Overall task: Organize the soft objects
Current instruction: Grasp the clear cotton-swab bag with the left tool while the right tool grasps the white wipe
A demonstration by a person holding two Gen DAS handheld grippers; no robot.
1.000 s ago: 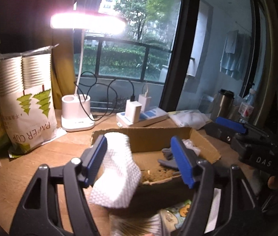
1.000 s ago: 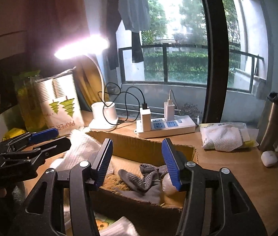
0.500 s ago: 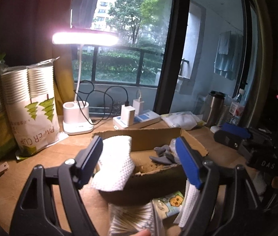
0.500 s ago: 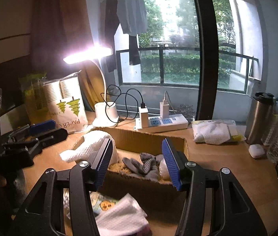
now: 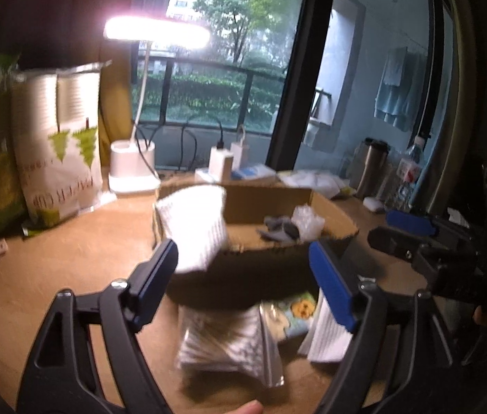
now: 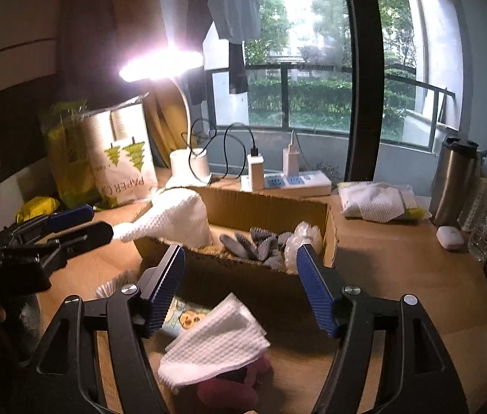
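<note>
While the wooden desk [image 6: 398,276] fills both views, the cardboard box [image 6: 264,207] sits at its middle, and that's where the sorting is happening. A white waffle cloth [image 6: 178,219] is draped over the box's left rim, half in, half hanging outside. Deeper inside lie grey gloves [image 6: 257,243] and a crinkled clear bag [image 6: 304,238].

Left gripper [image 5: 243,276] — jaws wide apart, nothing between them. The cloth's free corner ends right at its tip in the right view, though I can't tell if they touch. Right gripper [image 6: 240,284] is just as wide, empty, hanging over a folded white cloth [image 6: 214,346] that rests on something pink [image 6: 229,388] in front of the box.

So, I'd say one drop-off is done and the next pick is coming. It calls for the right gripper to dip, close on that folded cloth and carry it over the front wall; the draped one probably wants a nudge fully inside.

Compared with a second ago, both grippers have backed away from the box: it looks smaller, the near items have come into sight, and the left fingers no longer frame the draped cloth.
</note>
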